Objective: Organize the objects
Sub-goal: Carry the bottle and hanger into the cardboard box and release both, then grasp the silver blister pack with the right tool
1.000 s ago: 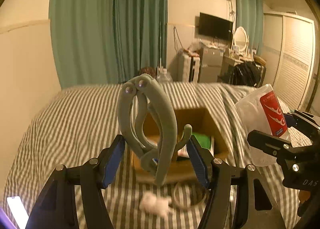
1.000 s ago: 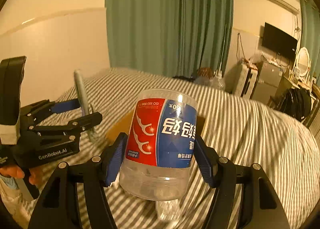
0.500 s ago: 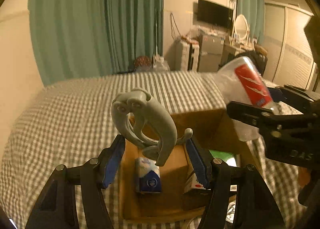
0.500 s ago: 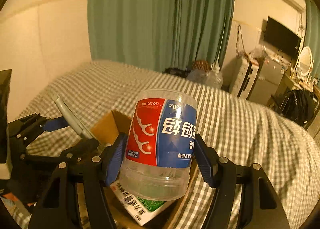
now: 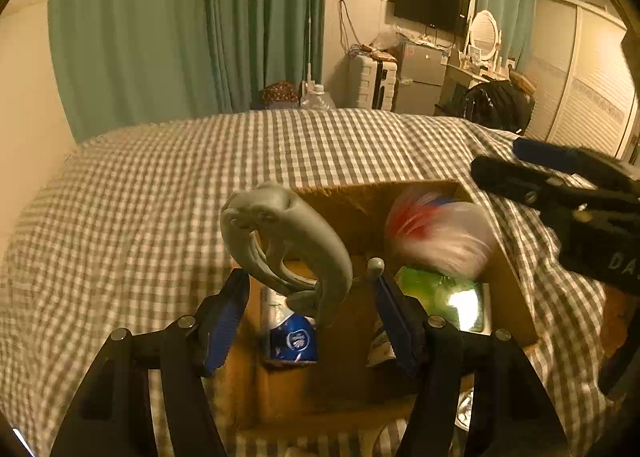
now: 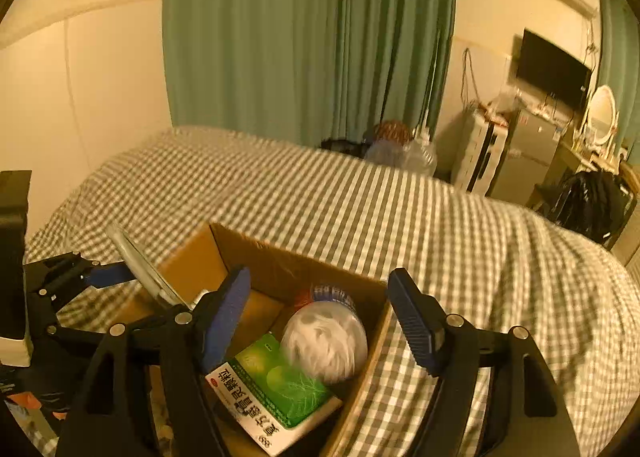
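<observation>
A grey folding hanger [image 5: 288, 241] stands upright between the fingers of my left gripper [image 5: 308, 281], which is shut on it above the near left part of an open cardboard box [image 5: 360, 189]. My right gripper [image 6: 318, 281] is open and empty over the same box [image 6: 280, 249]. A clear plastic bottle [image 6: 324, 337] with a red and blue label is inside the box, blurred in the left wrist view [image 5: 436, 233]. It rests against a green medicine carton [image 6: 272, 385]. A blue packet [image 5: 294, 337] lies under the hanger.
The box sits on a bed with a grey checked cover [image 5: 140, 197]. Green curtains [image 6: 304, 37], a wall TV [image 5: 432, 1], a small fridge and a dresser stand beyond the bed. The right gripper [image 5: 516, 167] reaches in from the right of the left wrist view.
The right gripper has opened and the bottle has dropped into the box. Both grippers have moved forward and lower over the box. The left one still holds the hanger.
</observation>
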